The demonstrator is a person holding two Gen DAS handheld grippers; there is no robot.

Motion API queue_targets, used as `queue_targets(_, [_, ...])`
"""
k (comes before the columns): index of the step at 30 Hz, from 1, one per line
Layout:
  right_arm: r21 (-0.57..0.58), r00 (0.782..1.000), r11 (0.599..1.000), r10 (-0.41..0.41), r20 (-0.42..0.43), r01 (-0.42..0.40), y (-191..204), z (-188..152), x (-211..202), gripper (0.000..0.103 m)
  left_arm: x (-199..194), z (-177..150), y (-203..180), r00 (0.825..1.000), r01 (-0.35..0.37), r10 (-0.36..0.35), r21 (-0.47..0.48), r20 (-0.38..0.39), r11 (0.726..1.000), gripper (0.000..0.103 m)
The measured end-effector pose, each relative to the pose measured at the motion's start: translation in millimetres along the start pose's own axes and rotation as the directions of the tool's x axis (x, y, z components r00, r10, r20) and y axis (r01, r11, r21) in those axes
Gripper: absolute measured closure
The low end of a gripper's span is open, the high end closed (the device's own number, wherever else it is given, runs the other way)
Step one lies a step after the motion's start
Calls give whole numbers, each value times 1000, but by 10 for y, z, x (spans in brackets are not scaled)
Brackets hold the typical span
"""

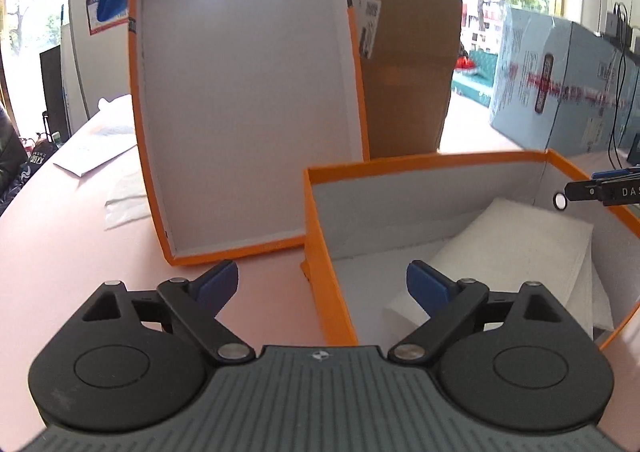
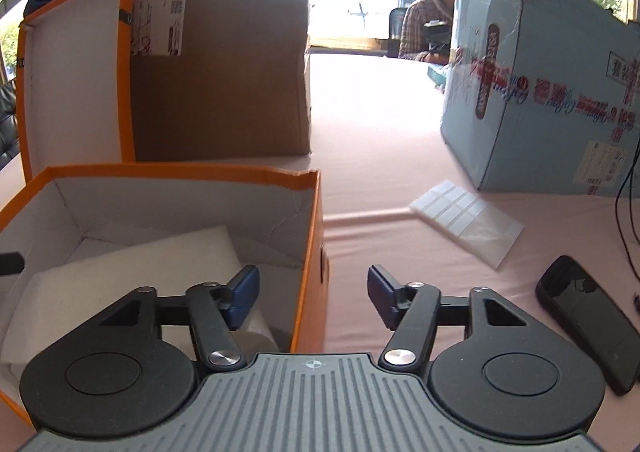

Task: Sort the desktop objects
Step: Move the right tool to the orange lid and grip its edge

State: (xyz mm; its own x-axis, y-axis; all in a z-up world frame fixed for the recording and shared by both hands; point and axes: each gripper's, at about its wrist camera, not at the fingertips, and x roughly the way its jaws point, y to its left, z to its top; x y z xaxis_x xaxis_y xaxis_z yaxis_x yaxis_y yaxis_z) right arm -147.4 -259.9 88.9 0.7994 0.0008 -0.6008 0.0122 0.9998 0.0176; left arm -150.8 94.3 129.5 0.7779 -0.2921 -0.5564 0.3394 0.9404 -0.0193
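Orange box (image 2: 308, 236) on pink table (image 2: 380, 124), white foam (image 2: 132, 272) inside, lid (image 1: 248, 100) propped at 11 o'clock, phone (image 2: 588, 316) at 3 o'clock, left gripper (image 1: 320, 288) and right gripper (image 2: 313, 294) jaws wide, empty.

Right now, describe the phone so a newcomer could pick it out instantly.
Start at the big light-blue carton on the pink table, right of the orange box. Come toward the camera past the flat clear packet of white labels lying in front of that carton. The phone lies flat just nearer and further right: the only dark, glossy slab there, in a black case.
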Motion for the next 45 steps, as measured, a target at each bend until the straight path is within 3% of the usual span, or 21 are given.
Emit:
queue_targets(2, [-1,999,1000,-20,37,20,36,138,-30,30,-41,48,142,1000,4,-3,-39,29,999,12])
queue_targets(4, [-2,997,1000,-8,74,8,100,299,-63,28,-81,95,343,998,23,-18,-100,54,995,10])
queue_targets(6, [-14,992,1000,21,124,-19,223,446,-107,10,-91,97,551,996,39,-23,-177,89,983,7])
queue_targets(8, [-43,980,997,65,190,-58,395,561,-134,1,-73,43,764,995,53,-29,-262,96,964,7])
queue_targets(11, [-149,963,983,139,229,-106,794,692,-15,0,-3,-17,991,999,46,-35,-334,38,942,7])
queue_targets(14, [-271,958,956,177,225,-113,1224,791,181,0,50,-57,1086,998,-52,62,-319,22,946,7])
queue_targets(17, [-364,958,929,161,239,-65,1627,905,410,0,86,-117,1119,986,-141,163,-341,34,929,7])
queue_targets(19, [-383,962,923,148,231,-50,1811,995,554,0,131,-159,1163,984,-158,177,-379,16,912,7])
queue_targets(23, [-357,972,933,115,206,-34,1965,1212,846,0,256,-196,1278,987,-159,151,-396,-51,904,7])
queue_targets(28, [-332,969,943,102,225,-22,2062,1422,1105,0,217,-200,1309,982,-183,187,-395,-28,900,7])
queue_targets(31, [-319,961,944,159,227,-81,2088,1493,1194,1,203,-205,1346,982,-179,187,-418,-24,891,7])
queue_targets(33, [-312,953,943,192,235,-113,2106,1504,1193,3,209,-201,1347,982,-181,185,-422,-34,888,7])
queue_targets(34, [-310,950,942,204,235,-126,2118,1509,1186,10,215,-203,1344,982,-183,185,-420,-38,889,7])
queue_targets(35, [-304,945,939,235,226,-161,2119,1522,1171,29,221,-205,1341,982,-185,185,-419,-42,889,7])
queue_targets(37, [-269,938,938,278,208,-218,2096,1565,1126,48,233,-209,1333,981,-189,185,-415,-50,890,7])
queue_targets(42, [-203,929,944,301,216,-258,2024,1635,986,67,238,-219,1338,979,-203,195,-420,-61,885,7])
queue_targets(45, [-208,909,939,324,262,-274,2017,1660,828,78,229,-223,1371,975,-218,213,-432,-60,875,7])
